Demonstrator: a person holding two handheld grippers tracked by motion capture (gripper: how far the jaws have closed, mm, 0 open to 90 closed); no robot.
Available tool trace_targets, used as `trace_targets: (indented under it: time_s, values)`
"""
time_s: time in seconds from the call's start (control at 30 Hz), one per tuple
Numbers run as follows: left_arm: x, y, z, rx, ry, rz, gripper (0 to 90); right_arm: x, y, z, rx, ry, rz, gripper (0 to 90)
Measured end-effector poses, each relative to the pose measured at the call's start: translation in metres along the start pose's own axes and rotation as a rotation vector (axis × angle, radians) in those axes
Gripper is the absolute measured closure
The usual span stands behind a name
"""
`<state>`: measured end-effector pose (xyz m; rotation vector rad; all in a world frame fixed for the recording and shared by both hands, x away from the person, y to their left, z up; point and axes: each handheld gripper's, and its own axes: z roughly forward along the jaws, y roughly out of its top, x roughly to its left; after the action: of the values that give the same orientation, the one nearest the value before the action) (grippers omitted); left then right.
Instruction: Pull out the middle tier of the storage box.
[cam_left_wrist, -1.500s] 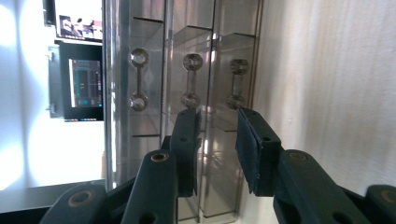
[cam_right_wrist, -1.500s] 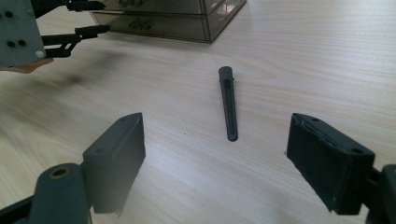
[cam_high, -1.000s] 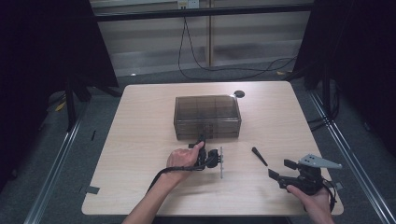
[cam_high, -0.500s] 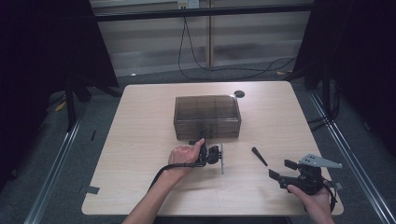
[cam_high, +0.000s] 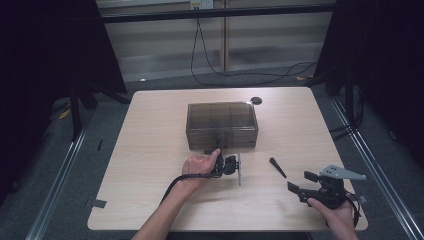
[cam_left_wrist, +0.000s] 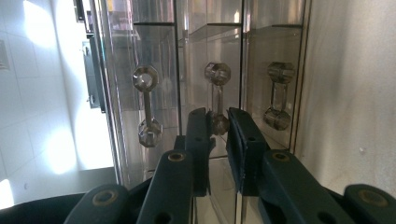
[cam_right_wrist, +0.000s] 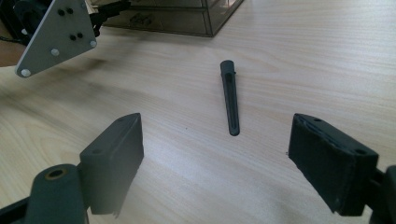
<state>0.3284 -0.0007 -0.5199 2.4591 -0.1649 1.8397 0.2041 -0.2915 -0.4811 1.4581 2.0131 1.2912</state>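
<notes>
Drawer box (cam_high: 222, 124), smoky see-through plastic, is sat mid-table. Three dumbbell-shaped handles are seen up close in the left gripper view, the middle handle (cam_left_wrist: 217, 98) being pinched as the left gripper (cam_left_wrist: 218, 128) closes. Right gripper (cam_right_wrist: 215, 154) is held wide apart near a black clip (cam_right_wrist: 230, 95).

the smoky, see-through plastic drawer box (cam_high: 222, 124) sits upright near the middle of the pale wooden worktop (cam_high: 150, 150), its front facing the person. three drawer fronts line up along that face, each with a clear, dumbbell-shaped knob handle. the middle clear handle (cam_left_wrist: 217, 95) has one of its faceted ends right between the pads of the left hand-held gripper (cam_left_wrist: 219, 133), whose jaws have just been closing on it. the drawers look pushed in, fronts flush.
</notes>
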Motion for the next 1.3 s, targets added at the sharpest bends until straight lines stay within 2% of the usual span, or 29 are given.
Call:
trace_targets:
  time_s: [0.43,0.9,1.3]
  values:
    - [-0.0037,0.0056,0.001,0.022,0.027,0.033,79.3,0.0005,0.0001,-0.0003,0.004,0.004,0.0,17.8]
    - [-0.0026,0.007,-0.0008,0.03,0.015,0.004,80.5,0.0004,0.0002,-0.0006,0.005,0.006,0.0,17.8]
    - [-0.0033,0.0046,-0.0065,0.009,0.008,-0.016,80.5,0.0006,0.0003,-0.0007,0.006,0.005,0.0,17.8]
